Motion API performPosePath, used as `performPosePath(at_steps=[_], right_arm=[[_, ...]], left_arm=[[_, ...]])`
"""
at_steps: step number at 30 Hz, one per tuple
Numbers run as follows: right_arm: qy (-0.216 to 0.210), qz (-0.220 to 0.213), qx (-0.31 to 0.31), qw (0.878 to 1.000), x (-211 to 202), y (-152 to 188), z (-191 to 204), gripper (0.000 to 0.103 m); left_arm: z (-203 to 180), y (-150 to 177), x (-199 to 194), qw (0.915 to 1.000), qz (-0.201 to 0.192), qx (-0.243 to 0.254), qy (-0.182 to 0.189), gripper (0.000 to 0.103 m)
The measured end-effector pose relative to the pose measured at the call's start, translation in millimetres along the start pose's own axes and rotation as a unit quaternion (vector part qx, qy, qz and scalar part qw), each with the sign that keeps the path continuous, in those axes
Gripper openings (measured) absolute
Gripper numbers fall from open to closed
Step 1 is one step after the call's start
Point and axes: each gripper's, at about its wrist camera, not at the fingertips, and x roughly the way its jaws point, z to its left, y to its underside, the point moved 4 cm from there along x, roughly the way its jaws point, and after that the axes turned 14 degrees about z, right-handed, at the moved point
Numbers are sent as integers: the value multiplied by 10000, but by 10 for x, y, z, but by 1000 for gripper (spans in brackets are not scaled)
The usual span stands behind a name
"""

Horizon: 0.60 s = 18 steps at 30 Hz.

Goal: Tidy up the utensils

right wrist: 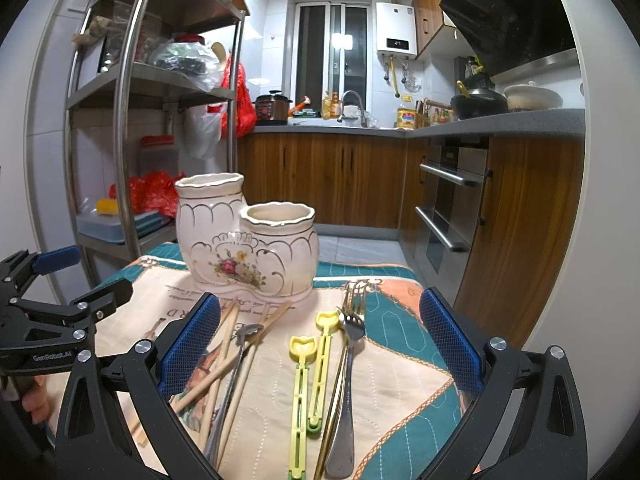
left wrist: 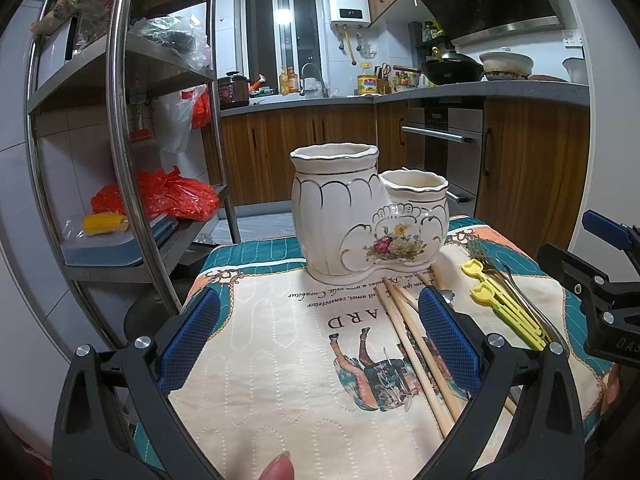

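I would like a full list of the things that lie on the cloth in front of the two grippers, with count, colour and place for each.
utensil holder: 1, white ceramic with gold lines and a flower print, two empty cups joined, a tall one and a short one, at the far middle of the cloth
chopsticks: several, light wood, loose on the left part, crossing each other
spoon: 1, metal, lying among the chopsticks
yellow plastic sticks: 2, yellow-green, side by side at the middle
forks: at least 2, metal, right of the yellow sticks
cloth: 1, cream with teal and orange border, under everything
left gripper: black with blue pads, open, holds nothing
right gripper: the same, open, holds nothing
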Motion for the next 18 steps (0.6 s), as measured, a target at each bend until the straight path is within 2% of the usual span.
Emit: performPosePath(at_steps=[18], right_arm=[[7,30,12,10000,18,7,-7,99]], left_arm=[[0,-1,0,10000,0,5,0,98]])
